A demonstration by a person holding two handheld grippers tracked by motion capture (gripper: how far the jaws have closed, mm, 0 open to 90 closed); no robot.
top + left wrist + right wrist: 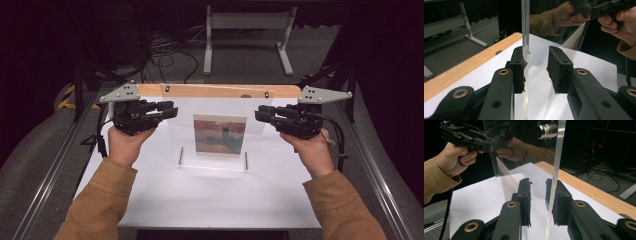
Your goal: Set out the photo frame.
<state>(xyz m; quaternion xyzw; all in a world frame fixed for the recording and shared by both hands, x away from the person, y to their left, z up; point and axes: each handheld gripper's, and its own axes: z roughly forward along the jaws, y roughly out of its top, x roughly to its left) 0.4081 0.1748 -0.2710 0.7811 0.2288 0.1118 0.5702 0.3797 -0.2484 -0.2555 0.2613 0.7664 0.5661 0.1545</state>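
A clear acrylic picture stand (215, 107) stands upright mid-table, holding a small painting (220, 135) of blue and rust tones. My left gripper (170, 110) is at the panel's left edge, my right gripper (261, 114) at its right edge. In the left gripper view the panel edge (525, 30) runs between the open jaws of the left gripper (537, 53), close against the left pad (519, 65). In the right gripper view the panel edge (557, 157) sits between the open jaws of the right gripper (539, 183), next to the right pad (559, 195).
The white tabletop (200, 195) has a wooden strip (215, 91) along its far edge. Two metal pins (181, 155) stand at the stand's base. Beyond the table are a grey frame (245, 30) and loose cables (165, 50) on the floor. Metal rails (55, 170) run along both sides.
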